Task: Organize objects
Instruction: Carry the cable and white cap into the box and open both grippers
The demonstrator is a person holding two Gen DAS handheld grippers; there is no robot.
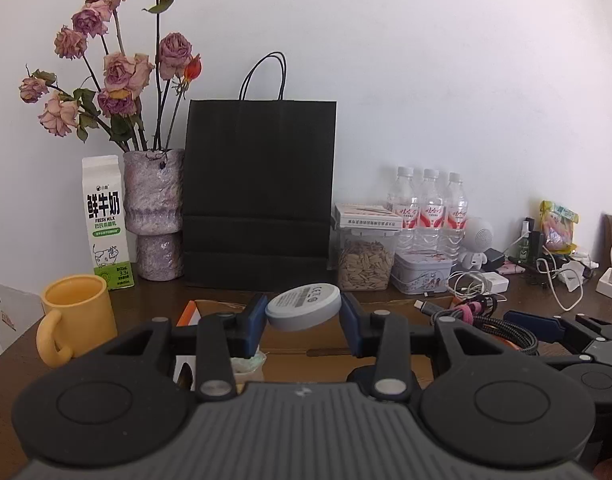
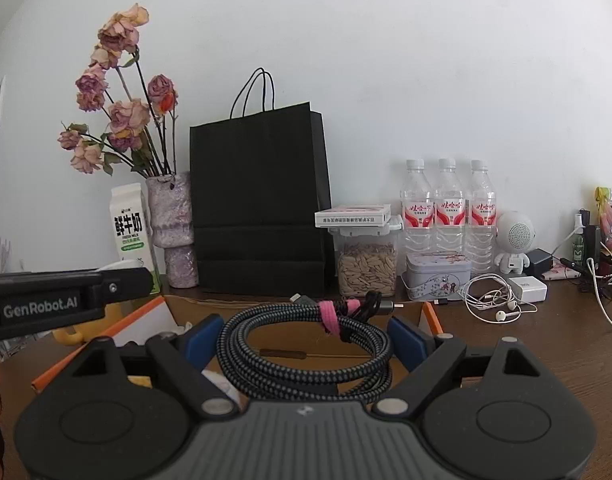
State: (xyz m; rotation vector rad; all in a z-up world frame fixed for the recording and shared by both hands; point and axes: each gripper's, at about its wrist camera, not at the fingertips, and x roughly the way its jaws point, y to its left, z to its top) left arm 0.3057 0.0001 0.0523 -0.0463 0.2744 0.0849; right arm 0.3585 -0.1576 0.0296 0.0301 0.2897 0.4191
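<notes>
Grippers hang above the open box near the table's front edge; left gripper clamps the puck. Right gripper grips the coiled cable over the box.

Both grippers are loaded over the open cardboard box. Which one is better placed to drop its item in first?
Right, probably. The right gripper holds the coiled cable squarely over the cardboard box, while the left gripper holds its round device nearer the box's back edge.
</notes>
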